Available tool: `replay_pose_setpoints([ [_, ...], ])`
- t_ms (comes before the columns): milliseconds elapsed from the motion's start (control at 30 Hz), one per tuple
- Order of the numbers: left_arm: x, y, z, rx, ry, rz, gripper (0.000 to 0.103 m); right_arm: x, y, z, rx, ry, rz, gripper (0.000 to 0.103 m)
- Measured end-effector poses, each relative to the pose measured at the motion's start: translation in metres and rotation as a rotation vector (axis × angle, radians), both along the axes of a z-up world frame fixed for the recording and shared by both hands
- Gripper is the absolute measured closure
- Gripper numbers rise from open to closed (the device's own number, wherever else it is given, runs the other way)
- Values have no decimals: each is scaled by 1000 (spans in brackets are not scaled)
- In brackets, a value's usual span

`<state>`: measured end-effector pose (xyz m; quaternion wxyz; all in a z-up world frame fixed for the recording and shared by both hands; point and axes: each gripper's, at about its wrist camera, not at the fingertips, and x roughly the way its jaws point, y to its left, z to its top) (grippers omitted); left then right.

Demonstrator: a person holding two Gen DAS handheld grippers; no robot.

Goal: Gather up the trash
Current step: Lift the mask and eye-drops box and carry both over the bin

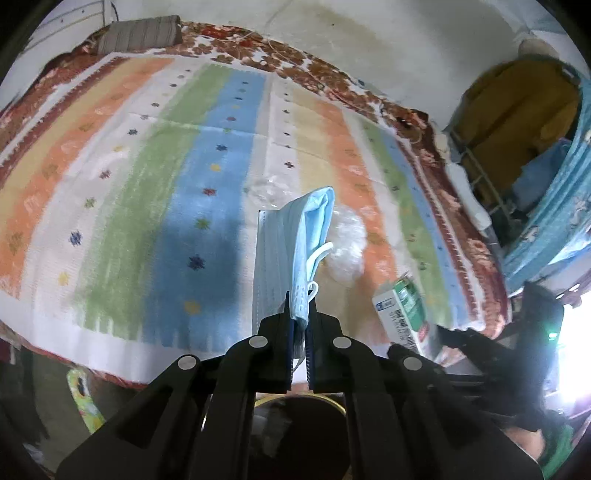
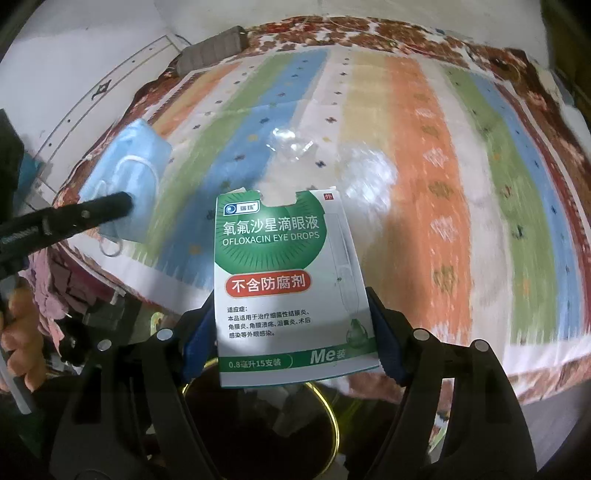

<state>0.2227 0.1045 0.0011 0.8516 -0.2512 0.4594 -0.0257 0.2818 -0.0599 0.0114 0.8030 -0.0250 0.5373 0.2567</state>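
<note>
Your left gripper point(image 1: 299, 306) pinches a folded blue face mask point(image 1: 310, 236), fingers nearly together on it, above the striped bedspread point(image 1: 147, 166). Clear plastic wrappers point(image 2: 295, 146) lie on the spread between the two tools. Your right gripper point(image 2: 295, 332) clamps a green-and-white eye-drop box point(image 2: 280, 280), fingers wide across its width, over a dark, gold-rimmed bin point(image 2: 334, 424).

Bed covered by a pastel-striped woven blanket point(image 1: 155, 155) over a red-brown floral bedspread point(image 2: 546, 74); grey-brown striped pillow point(image 1: 140, 33) at eleven o'clock; stained white wall point(image 1: 388, 40) behind; bright daylight at three o'clock.
</note>
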Motion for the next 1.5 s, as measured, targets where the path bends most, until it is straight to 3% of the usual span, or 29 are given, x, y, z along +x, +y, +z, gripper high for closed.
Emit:
replay_pose_setpoints([
  [267,-35,-7,12,-69,-20,10,99,-24,-19,27,43,-42,-36,34],
  [567,-70,-28,15,-78,-39,-16,99,-65,-38,53,124,-76,-34,34],
  [700,-80,-44,5,-112,-14,-30,99,-82,-46,55,100,-116,-35,34],
  [933,-97,-68,9,-74,-41,-86,99,-106,-57,60,147,-126,-33,34],
  [1200,-114,-64,4,-89,-33,-78,99,-128,-54,45,133,-101,-17,34],
  [1367,-125,-74,1,-17,-33,-91,99,-144,-51,29,131,-59,-9,34],
  [1500,-134,-79,-10,-25,-6,-98,99,-157,-51,16,113,-42,-15,34],
])
